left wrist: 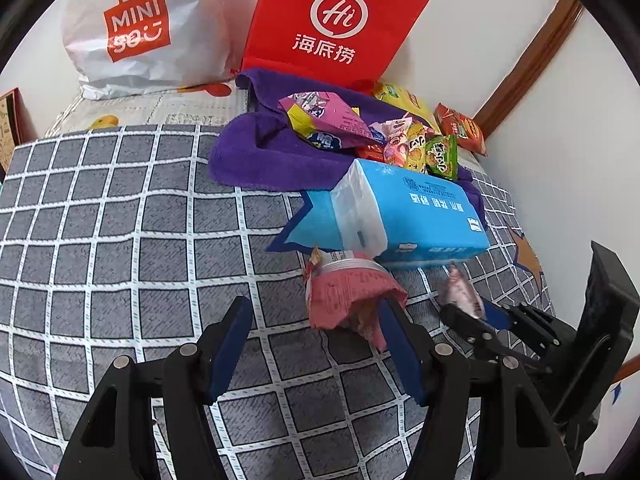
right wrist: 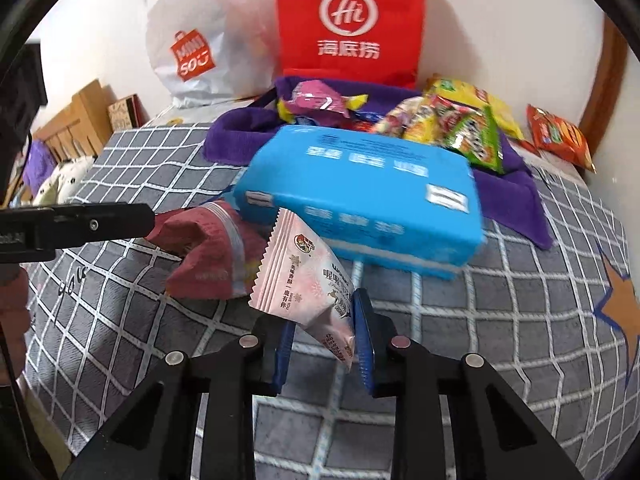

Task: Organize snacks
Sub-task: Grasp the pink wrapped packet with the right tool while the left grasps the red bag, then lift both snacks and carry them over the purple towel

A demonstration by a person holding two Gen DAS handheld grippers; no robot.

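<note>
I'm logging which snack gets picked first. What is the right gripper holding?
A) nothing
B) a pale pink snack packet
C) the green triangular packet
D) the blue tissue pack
B: in the right wrist view the right gripper is shut on the pink packet, which is off the bed, while the tissue pack lies behind it.

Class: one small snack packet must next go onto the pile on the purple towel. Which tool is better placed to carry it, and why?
Right. The right tool is already shut on the pink packet. The left tool is open, one finger inside the red pouch.
</note>
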